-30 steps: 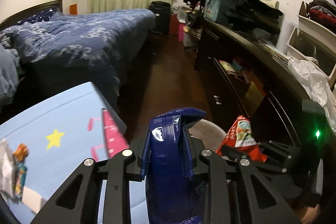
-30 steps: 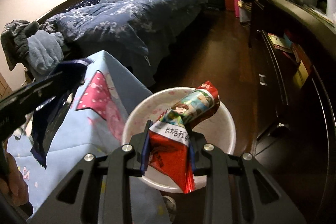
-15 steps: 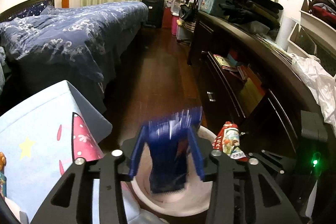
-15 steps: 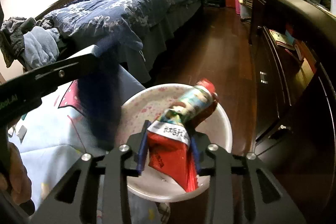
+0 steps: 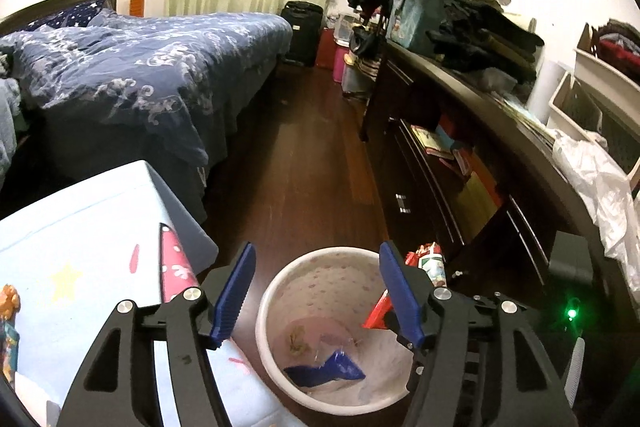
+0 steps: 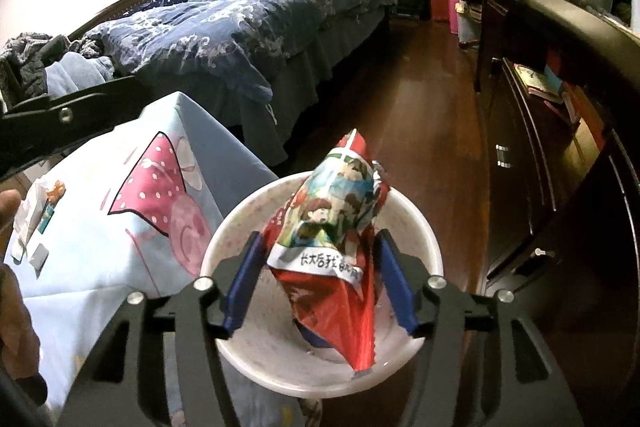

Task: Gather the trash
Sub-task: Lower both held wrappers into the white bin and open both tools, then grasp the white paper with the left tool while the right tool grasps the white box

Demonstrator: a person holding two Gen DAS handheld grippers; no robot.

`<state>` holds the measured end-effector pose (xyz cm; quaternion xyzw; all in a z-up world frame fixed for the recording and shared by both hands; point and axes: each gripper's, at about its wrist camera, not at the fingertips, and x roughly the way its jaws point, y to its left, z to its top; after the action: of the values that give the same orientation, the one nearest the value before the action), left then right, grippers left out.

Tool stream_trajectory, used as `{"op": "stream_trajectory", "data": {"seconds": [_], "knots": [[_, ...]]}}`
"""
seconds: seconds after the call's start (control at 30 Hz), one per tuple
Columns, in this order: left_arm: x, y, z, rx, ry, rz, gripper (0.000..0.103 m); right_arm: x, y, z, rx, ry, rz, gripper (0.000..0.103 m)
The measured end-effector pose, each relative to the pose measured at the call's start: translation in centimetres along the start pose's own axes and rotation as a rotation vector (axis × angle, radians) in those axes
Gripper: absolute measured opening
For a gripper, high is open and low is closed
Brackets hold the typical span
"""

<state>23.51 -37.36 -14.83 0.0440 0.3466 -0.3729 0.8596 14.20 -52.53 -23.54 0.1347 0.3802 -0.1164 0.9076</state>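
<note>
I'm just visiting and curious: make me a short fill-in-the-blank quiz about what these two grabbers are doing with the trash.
1. The dark blue foil wrapper lies inside the round white ____.
2. Nothing sits between the left gripper fingers, whose jaws stand ____.
3. Between the right gripper fingers hangs a crumpled ____ snack bag with cartoon figures.

Missing words: bin; open; red

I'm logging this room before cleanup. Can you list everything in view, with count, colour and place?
bin: one, white, on the floor beside the cloth
blue wrapper: one, in the bin
red wrapper: one, between the right gripper's open jaws, above the bin
cloth: one, light blue with pink print, left of bin
bed: one, blue quilt, far left
dresser: one, dark, along the right
suitcase: one, black, far end
left gripper: jaws just opened, empty
right gripper: jaws just opened
</note>
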Motion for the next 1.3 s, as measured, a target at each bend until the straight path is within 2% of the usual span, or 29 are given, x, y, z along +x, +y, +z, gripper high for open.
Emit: {"op": "stream_trajectory", "data": {"seconds": [0.17, 0.4, 0.67, 0.9, 1.1, 1.3], "knots": [[-1.8, 1.1, -0.1, -0.02, -0.026, 0.018, 0.067, -0.4, 0.4, 0.2, -0.012, -0.017, -0.017, 0.076], [-3.5, 2.7, -0.3, -0.045, -0.051, 0.037, 0.069, -1.0, 1.3, 0.7, -0.023, -0.035, -0.036, 0.081], [-4.9, 3.7, -0.6, -0.059, -0.069, 0.04, 0.07, -1.9, 2.0, 1.3, -0.029, -0.067, -0.07, 0.098], [-6.3, 4.3, -0.9, -0.062, -0.091, 0.052, 0.073, -3.5, 3.7, 1.7, -0.036, -0.081, -0.039, 0.098], [-9.4, 6.4, -2.4, -0.076, -0.122, 0.144, 0.081, -5.6, 8.4, 1.8, -0.077, -0.098, 0.053, 0.098], [-13.5, 11.1, -5.1, -0.124, -0.134, 0.314, 0.083, -6.1, 14.0, 1.1, -0.143, -0.055, 0.138, 0.099]]}}
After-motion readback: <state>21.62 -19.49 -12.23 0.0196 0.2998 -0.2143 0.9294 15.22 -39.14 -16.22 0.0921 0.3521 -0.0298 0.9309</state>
